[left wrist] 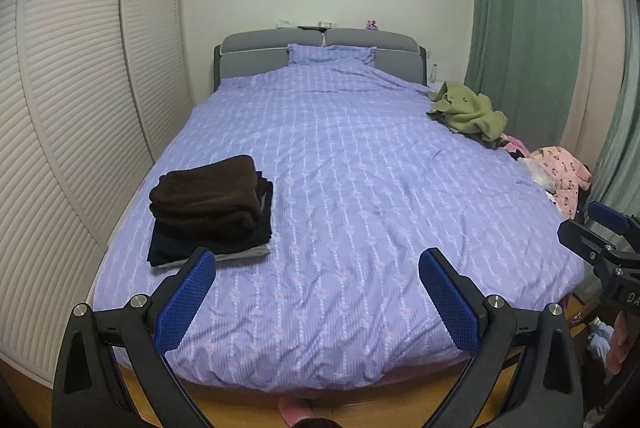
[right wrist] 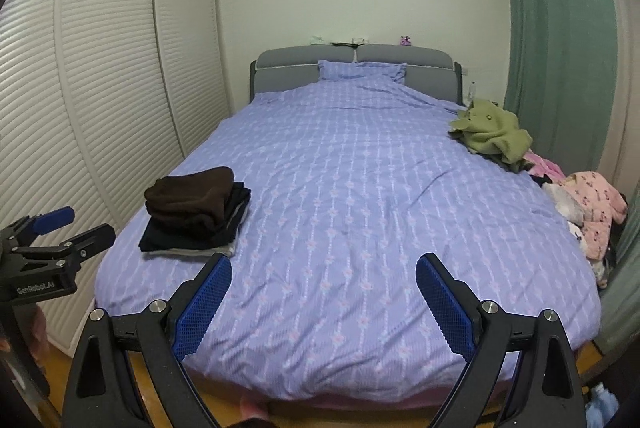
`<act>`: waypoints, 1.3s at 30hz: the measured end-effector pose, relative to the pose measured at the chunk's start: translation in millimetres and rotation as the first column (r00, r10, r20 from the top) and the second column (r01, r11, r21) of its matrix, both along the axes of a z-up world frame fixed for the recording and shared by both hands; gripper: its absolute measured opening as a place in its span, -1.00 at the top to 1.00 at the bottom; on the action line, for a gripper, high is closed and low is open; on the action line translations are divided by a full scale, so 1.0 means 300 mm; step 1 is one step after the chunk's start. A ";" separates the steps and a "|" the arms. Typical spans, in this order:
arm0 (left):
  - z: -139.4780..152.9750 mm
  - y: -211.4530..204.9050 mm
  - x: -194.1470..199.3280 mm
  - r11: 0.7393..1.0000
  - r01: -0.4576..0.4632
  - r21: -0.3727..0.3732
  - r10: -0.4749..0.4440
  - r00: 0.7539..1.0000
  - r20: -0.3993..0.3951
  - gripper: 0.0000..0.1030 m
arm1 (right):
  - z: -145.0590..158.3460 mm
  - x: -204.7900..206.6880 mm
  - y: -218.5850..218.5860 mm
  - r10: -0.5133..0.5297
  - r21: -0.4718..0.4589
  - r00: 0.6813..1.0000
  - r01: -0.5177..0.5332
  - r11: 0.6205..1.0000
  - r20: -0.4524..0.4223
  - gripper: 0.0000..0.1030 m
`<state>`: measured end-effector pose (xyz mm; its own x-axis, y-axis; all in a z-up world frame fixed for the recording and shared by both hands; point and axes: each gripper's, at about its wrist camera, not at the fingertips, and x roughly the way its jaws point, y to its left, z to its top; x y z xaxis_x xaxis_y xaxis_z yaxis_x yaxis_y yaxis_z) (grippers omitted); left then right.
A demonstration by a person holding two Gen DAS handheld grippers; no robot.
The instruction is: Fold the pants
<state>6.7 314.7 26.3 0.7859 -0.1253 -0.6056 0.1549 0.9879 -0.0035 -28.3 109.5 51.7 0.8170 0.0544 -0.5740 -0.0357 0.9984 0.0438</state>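
A stack of folded dark clothes (left wrist: 212, 208), brown on top, lies on the left side of the purple bed (left wrist: 340, 168); it also shows in the right wrist view (right wrist: 196, 212). A heap of unfolded clothes lies along the bed's right edge: an olive green garment (left wrist: 468, 110) (right wrist: 492, 132) and a pink patterned one (left wrist: 560, 176) (right wrist: 596, 212). My left gripper (left wrist: 318, 268) is open and empty above the foot of the bed, and shows in the right wrist view (right wrist: 76, 224). My right gripper (right wrist: 324, 274) is open and empty, seen in the left wrist view (left wrist: 580, 220).
White louvred wardrobe doors (left wrist: 80, 108) run along the left. Green curtains (left wrist: 524, 8) hang at the right. A grey headboard (left wrist: 320, 48) and purple pillow (left wrist: 332, 54) are at the far end. Wood floor (left wrist: 240, 400) lies below the bed's foot.
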 end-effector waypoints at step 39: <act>0.101 -0.103 -0.149 0.999 0.043 0.027 -0.045 0.997 0.069 -1.00 | 0.057 -0.165 -0.041 -0.039 0.010 0.998 0.039 0.999 0.056 -0.83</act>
<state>-38.0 283.9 56.6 0.8200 -0.1457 -0.5535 0.1970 0.9798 0.0340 -77.8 97.1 68.7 0.8497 0.0270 -0.5266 0.0004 0.9987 0.0518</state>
